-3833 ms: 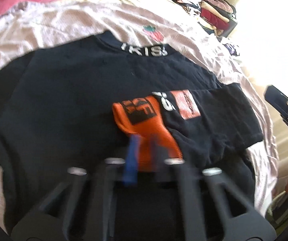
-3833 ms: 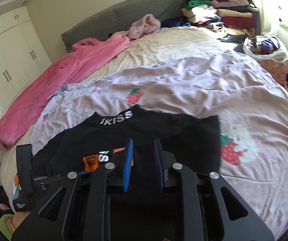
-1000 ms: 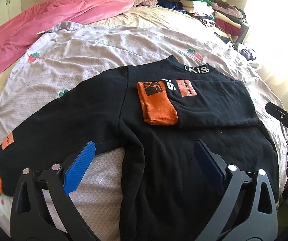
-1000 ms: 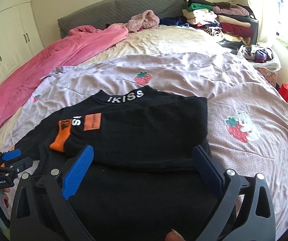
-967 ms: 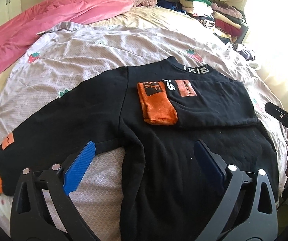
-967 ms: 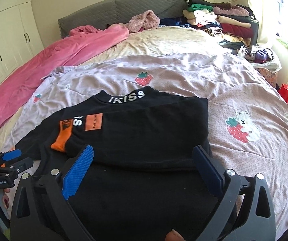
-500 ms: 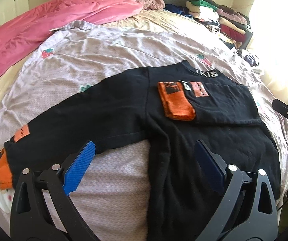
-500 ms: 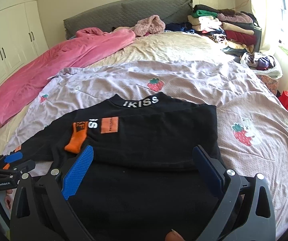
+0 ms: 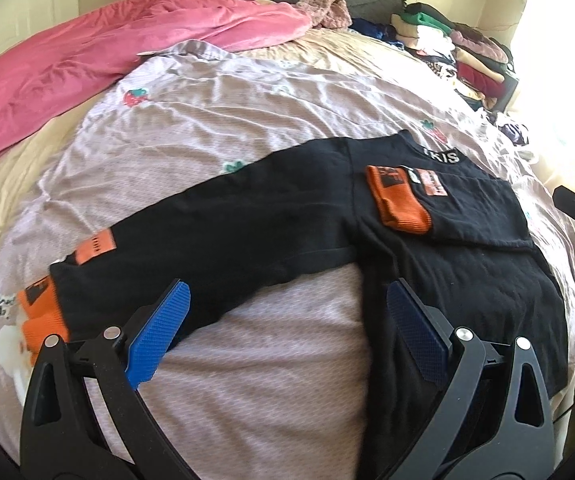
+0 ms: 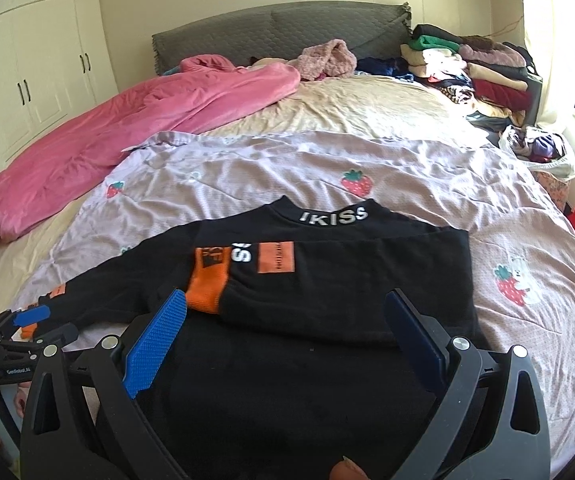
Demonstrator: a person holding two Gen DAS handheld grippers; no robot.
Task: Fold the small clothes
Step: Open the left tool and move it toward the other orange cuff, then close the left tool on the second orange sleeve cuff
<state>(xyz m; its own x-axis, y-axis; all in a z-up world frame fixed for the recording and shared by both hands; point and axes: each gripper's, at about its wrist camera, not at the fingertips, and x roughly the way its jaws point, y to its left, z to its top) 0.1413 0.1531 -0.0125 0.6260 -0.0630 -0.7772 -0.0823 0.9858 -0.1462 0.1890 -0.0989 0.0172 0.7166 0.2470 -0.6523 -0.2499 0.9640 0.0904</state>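
A: How does the black sweatshirt [image 9: 287,224] look, going from the left?

B: It lies flat on the lilac strawberry-print quilt [image 9: 207,128] spread over the bed. At far left the outstretched sleeve [image 9: 191,248] ends in an orange cuff [image 9: 41,316], with an orange patch [image 9: 96,247] just above it. Toward the right comes the body, and across the chest lies the other sleeve [image 10: 347,280], folded inward, its orange cuff [image 10: 207,280] pointing left beside a second orange patch [image 10: 276,257]. The collar [image 10: 333,216] reads "IKISS".

A: And the tongs?

B: The left gripper [image 9: 287,336] is spread wide with nothing between its blue pads [image 9: 159,336], hovering over the quilt and the lower edge of the outstretched sleeve. The right gripper [image 10: 287,340] is likewise released, above the hem.

A: What differs from half a second ago?

B: The left view has swung leftward: the unfolded sleeve sits more central and larger, its cuff nearer the left pad, while the folded sleeve has slid off toward the right. The right view has pulled back slightly; the garment itself lies unchanged.

A: Anything else around?

B: A pink blanket [image 10: 127,132] at left, stacked clothes [image 10: 471,68] at far right.
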